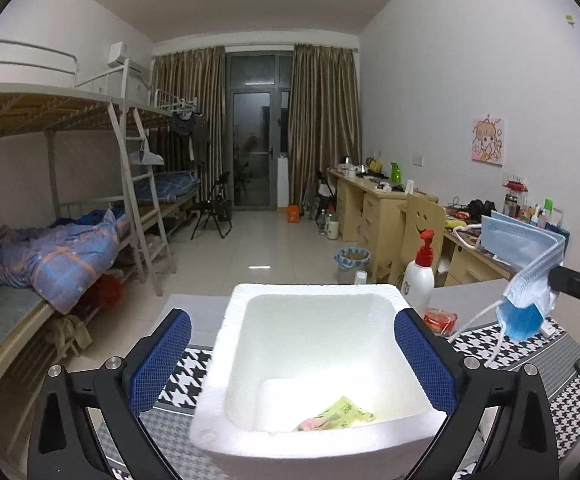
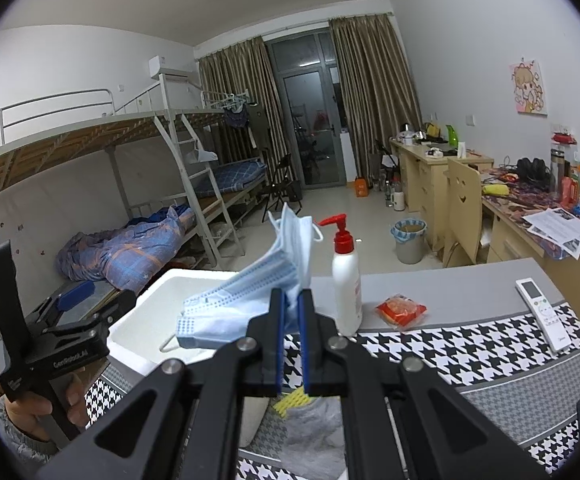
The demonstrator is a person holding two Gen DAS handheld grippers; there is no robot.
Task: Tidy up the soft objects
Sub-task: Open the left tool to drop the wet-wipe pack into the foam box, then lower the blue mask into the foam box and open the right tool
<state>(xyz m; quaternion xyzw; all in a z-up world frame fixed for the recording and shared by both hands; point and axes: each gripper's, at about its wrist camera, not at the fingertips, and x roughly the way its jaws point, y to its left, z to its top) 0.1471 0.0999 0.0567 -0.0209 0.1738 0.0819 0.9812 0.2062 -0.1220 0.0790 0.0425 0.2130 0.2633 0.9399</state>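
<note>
Masks (image 2: 246,292), a folded blue stack, hung clenched in the right gripper (image 2: 292,340), draping up and left of its jaws toward the foam box (image 2: 130,332) at centre left. Left gripper (image 1: 292,364) stood released, its pads straddling that box (image 1: 226,360), where a green packet (image 1: 338,414) lay inside. At the right, a pump bottle (image 2: 346,280) stood just beside the masks, a red packet (image 2: 401,310) and remote (image 2: 542,314) further right on the table (image 2: 450,284).

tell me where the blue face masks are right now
The face masks hang pinched in the shut right gripper, held in the air just right of the white foam box and left of the pump bottle.
</note>
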